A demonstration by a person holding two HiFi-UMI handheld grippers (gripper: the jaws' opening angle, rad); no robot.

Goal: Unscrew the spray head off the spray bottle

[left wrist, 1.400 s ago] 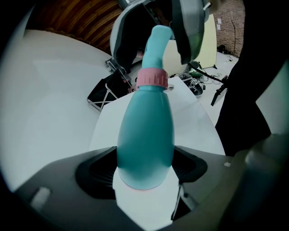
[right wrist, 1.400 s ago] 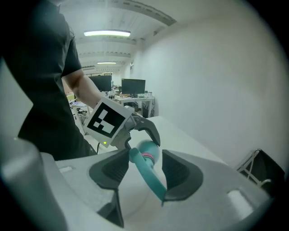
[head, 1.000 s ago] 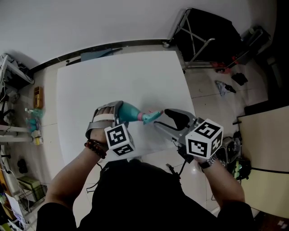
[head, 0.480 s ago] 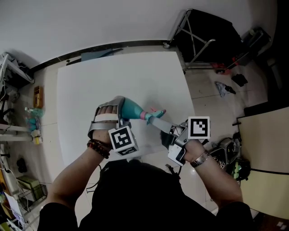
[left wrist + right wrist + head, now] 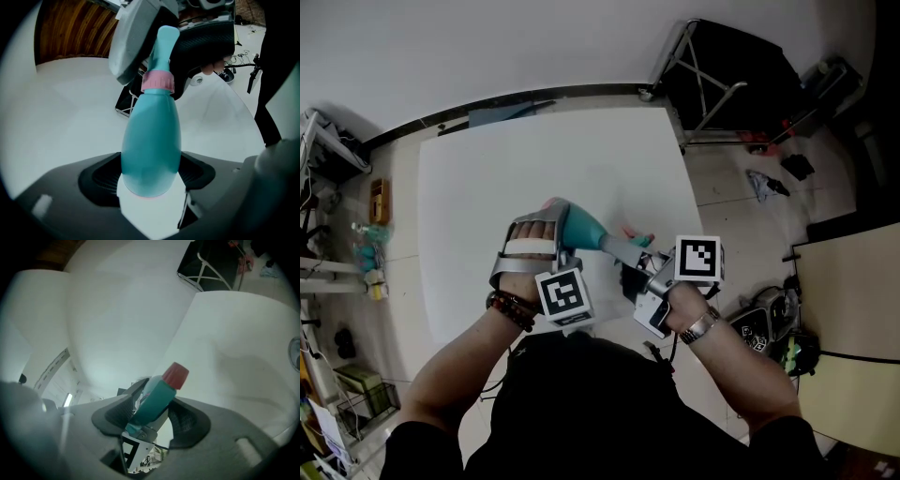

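Note:
A teal spray bottle (image 5: 581, 225) with a pink collar (image 5: 158, 82) is held above the white table (image 5: 534, 150). My left gripper (image 5: 551, 221) is shut on its wide lower body (image 5: 152, 140), and the neck points away toward the right hand. The teal spray head (image 5: 154, 404) with a red nozzle tip (image 5: 176, 375) lies between the pads of my right gripper (image 5: 152, 417). Those jaws have just been closing on it, and they now press on both its sides. In the head view the right gripper (image 5: 628, 253) meets the bottle's top just right of the left hand.
A black folding stand (image 5: 727, 75) sits on the floor beyond the table's far right corner. Shelves with small items (image 5: 337, 262) line the left side. Bags and loose things (image 5: 773, 319) lie on the floor at the right.
The right gripper rolled over and moved left onto the spray head, closing around it. The left hand lifted the bottle slightly and tilted it.

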